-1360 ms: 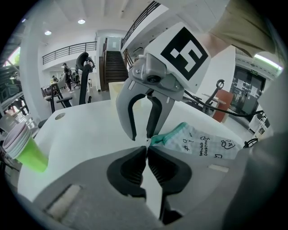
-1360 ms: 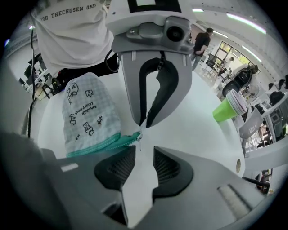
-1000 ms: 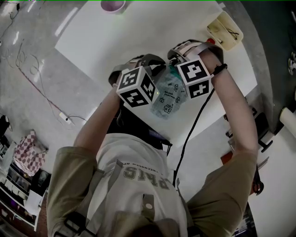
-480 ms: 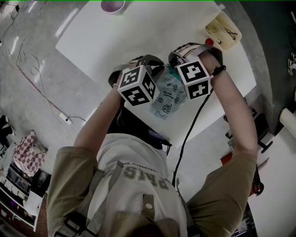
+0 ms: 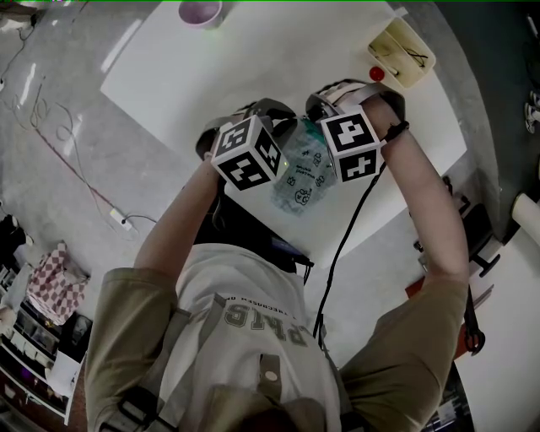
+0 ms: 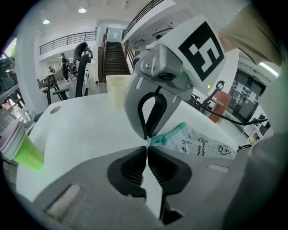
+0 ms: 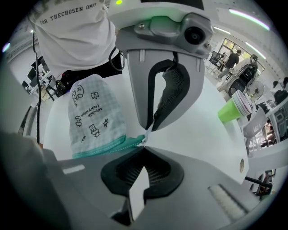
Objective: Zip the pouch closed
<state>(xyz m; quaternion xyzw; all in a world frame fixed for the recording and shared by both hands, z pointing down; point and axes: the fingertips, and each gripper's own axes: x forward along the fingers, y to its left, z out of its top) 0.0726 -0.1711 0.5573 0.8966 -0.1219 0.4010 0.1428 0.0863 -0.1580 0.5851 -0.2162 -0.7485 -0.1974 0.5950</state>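
One change: right jaws gripped pouch (image 7: pixel 94 112).

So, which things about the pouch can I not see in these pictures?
Zip pull: both gripper views, too small where left tongs and right tongs meet.
Zip: head view, behind the cubes.
Inside of pouch: every view, cloth covers it.

- Bright, even overhead light is flooding the white rectangular table (image 5: pixel 253 76), which is washing out to glare in the head view.
- Round ceiling lamps (image 6: pixel 82 10) are glowing in the left gripper view.
- Both gripper views are bending at their edges and darkening into black corners.
- The pale checked fabric pouch (image 7: pixel 96 114) is showing sharp, while the right gripper's grey claw (image 7: pixel 145 144) is blurring near the lens.
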